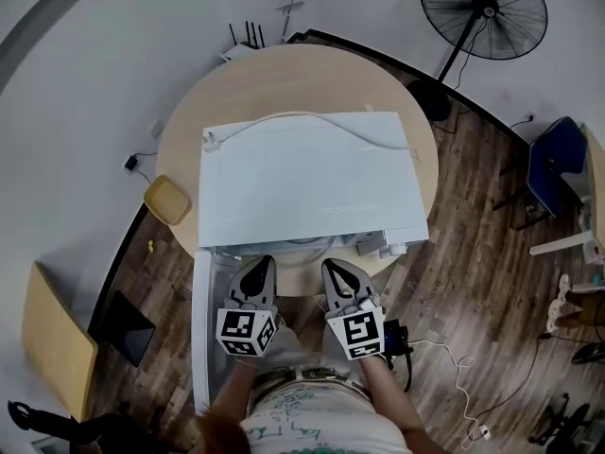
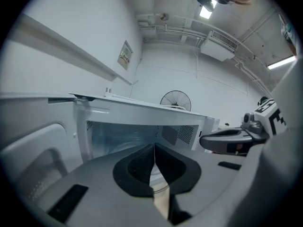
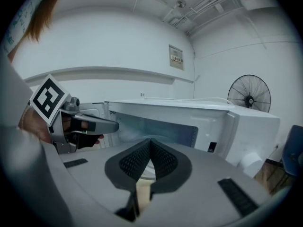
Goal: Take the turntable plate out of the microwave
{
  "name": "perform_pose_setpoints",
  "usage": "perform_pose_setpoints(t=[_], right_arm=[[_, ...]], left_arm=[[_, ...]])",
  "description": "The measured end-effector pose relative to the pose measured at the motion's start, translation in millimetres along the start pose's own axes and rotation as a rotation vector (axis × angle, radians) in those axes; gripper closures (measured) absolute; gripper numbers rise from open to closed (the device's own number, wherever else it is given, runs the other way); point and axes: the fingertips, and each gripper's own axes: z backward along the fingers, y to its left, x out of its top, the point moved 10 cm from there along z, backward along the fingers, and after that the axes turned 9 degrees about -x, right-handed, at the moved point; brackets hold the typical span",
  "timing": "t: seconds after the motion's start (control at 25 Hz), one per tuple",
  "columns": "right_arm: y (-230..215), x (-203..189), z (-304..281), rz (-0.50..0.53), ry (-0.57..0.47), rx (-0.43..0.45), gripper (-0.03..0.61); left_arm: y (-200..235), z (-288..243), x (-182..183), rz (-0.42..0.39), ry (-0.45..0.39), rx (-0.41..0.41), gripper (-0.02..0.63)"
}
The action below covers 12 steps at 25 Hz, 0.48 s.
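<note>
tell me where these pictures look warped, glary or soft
Head view: fisheye curves the wooden floor around the white boxy microwave, evenly lit. Left gripper view: dark round vignette, ceiling strip lights flare. Right gripper view: same vignette, wall ledge bows, black pedestal fan is crisp.

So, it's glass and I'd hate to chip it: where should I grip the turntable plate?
The plate by its near rim, coming straight in through the open front. It lies flat on the microwave floor, walled in on every other side, with the door swung left. The left gripper and right gripper are shut, so open them first.
</note>
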Motion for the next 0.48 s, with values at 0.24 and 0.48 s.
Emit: perform_pose_setpoints(t=[0.24, 0.48], right_arm=[[4, -8, -10, 0.054, 0.039, -0.033, 0.588], [9, -16, -16, 0.020, 0.078, -0.057, 0.588]], left_arm=[[8, -7, -14, 0.031, 0.058, -0.030, 0.600], [14, -11, -23, 0.063, 0.090, -0.067, 0.598]])
